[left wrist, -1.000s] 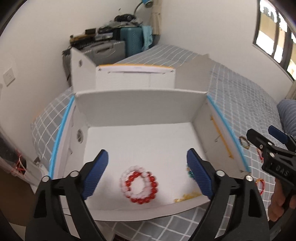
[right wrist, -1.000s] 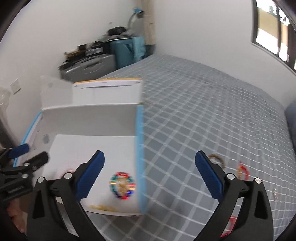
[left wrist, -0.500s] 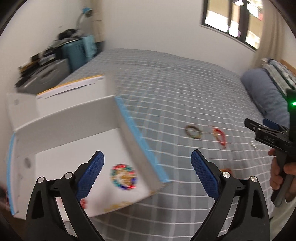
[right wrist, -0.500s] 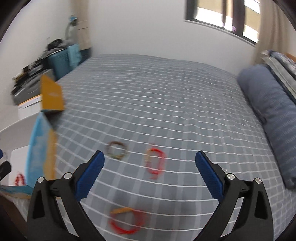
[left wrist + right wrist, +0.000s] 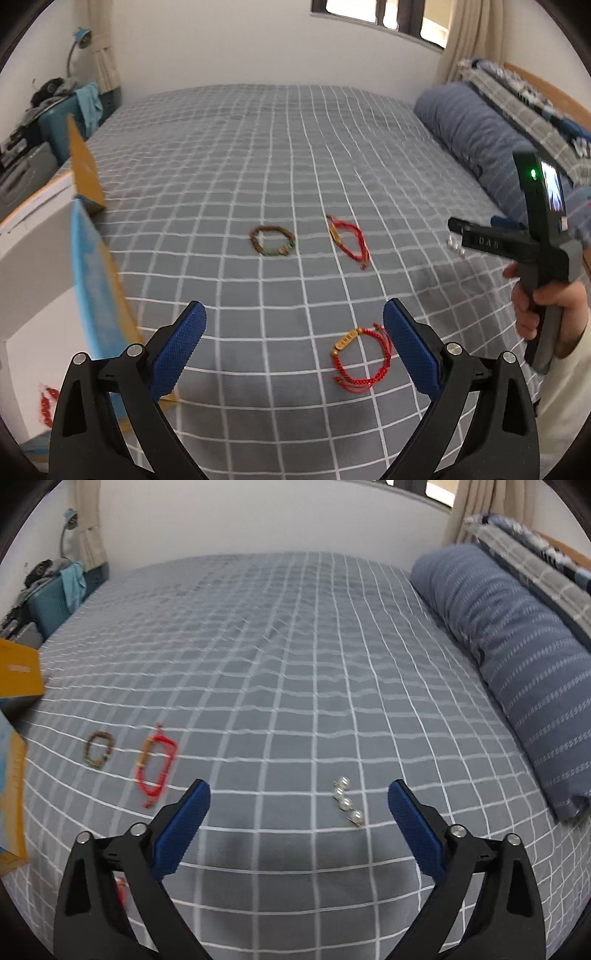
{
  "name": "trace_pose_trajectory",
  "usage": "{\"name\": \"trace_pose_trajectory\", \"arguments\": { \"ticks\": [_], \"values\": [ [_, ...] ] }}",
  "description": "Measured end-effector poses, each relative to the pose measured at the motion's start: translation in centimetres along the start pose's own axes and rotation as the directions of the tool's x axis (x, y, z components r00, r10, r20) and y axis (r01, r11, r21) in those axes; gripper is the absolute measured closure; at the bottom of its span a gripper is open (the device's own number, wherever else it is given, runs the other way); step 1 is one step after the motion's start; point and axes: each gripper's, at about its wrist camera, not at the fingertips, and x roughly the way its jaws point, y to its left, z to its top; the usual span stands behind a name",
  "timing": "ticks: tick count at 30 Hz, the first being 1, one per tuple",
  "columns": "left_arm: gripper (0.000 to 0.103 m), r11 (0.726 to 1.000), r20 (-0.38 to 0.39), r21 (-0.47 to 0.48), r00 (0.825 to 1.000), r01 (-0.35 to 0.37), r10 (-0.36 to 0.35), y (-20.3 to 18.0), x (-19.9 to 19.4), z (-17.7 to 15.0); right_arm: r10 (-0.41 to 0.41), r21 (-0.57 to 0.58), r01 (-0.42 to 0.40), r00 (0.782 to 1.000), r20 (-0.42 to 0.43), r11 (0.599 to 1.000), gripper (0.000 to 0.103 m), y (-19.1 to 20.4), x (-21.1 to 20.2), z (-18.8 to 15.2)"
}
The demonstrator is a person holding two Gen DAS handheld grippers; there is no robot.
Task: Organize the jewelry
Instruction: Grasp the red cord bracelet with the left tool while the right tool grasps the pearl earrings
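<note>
My left gripper (image 5: 294, 352) is open and empty above the grey checked bed (image 5: 258, 155). A red cord bracelet with a gold bar (image 5: 360, 356) lies just ahead between its fingers. A brown bead bracelet (image 5: 272, 240) and a second red cord bracelet (image 5: 349, 240) lie farther off. The white box (image 5: 33, 258) with a blue edge is at the left, with red beads (image 5: 47, 402) inside. My right gripper (image 5: 299, 829) is open and empty; it also shows in the left wrist view (image 5: 480, 240). A short pearl piece (image 5: 347, 803) lies between its fingers. The brown bracelet (image 5: 99, 748) and red bracelet (image 5: 157, 766) lie to its left.
A blue striped pillow (image 5: 517, 664) lies along the bed's right side. Suitcases and clutter (image 5: 44, 122) stand past the bed's far left corner. A wall and window (image 5: 388, 11) are behind the bed.
Both grippers have swung right, away from the box and over the bed. The box has slid to the left edge of both views. The loose bracelets and the pearls have come into view.
</note>
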Motion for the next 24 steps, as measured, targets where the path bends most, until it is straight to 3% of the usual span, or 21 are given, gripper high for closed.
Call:
{"name": "trace_pose_trajectory", "arguments": {
  "ticks": [5,10,19,24],
  "values": [
    [0.008,0.999,-0.046,-0.010,0.998,0.049,-0.050,-0.2,2.8,-1.3,-0.016,0.016,0.017,0.999,-0.049,1.000,0.014,-1.3,2.5,-0.8],
    [0.008,0.999,-0.086,-0.008,0.995,0.049,-0.049,-0.4,5.5,-2.6,-0.019,0.032,0.022,0.996,-0.081,0.999,0.014,-1.9,4.0,-1.0],
    [0.008,0.996,-0.131,0.024,0.988,0.091,-0.087,-1.4,7.8,-4.1,-0.032,0.048,0.039,0.989,-0.145,0.998,0.027,-2.7,6.1,-1.3],
    [0.009,0.994,-0.169,0.024,0.981,0.104,-0.098,-1.7,9.1,-4.7,-0.008,0.082,0.025,0.982,-0.190,0.996,0.039,-3.2,7.1,-1.4]
  ]
}}
